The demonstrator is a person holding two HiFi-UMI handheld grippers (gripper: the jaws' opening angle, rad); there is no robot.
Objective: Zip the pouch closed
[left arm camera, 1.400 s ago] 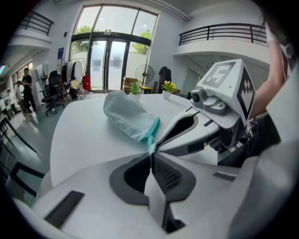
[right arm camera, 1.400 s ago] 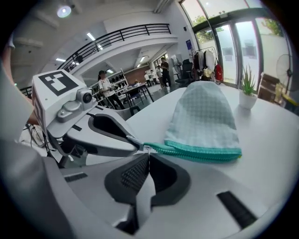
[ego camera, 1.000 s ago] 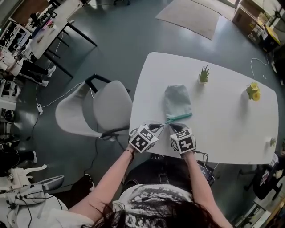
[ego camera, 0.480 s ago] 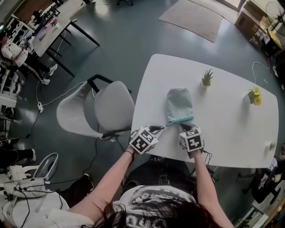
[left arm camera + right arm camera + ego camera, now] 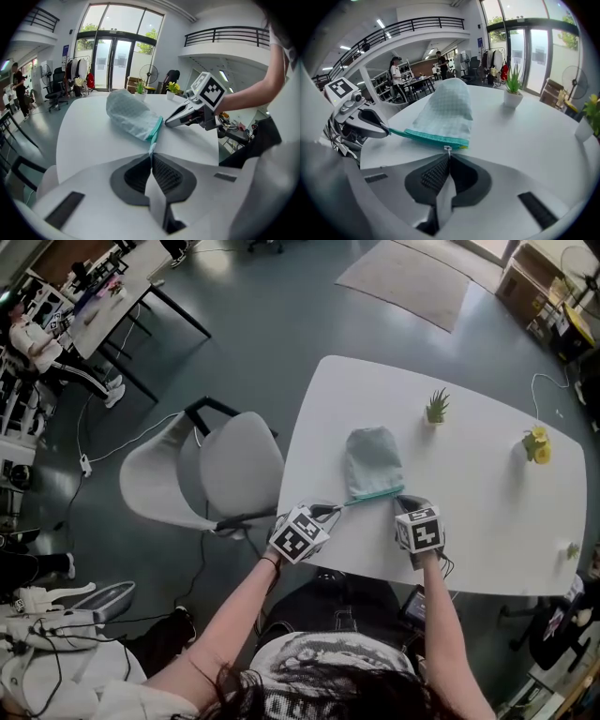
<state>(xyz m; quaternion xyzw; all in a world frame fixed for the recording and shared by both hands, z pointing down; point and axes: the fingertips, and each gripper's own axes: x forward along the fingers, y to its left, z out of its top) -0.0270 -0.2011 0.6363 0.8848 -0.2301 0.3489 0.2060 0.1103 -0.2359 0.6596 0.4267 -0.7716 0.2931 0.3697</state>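
pouch (image 5: 372, 460): flat on worktop (image 5: 487, 493) | left hand-held gripper (image 5: 335, 508): clamped on pouch's left corner | right hand-held gripper (image 5: 401, 501): clamped on zip pull (image 5: 448, 149), pouch's right end

Nothing actually readable here tbh. The cubes on the left gripper (image 5: 337, 507) and right gripper (image 5: 399, 500) just have black-and-white square patterns, no letters or digits. There's a small blue sign (image 5: 64, 49) beside the glass doors (image 5: 112, 63), way too tiny to read.
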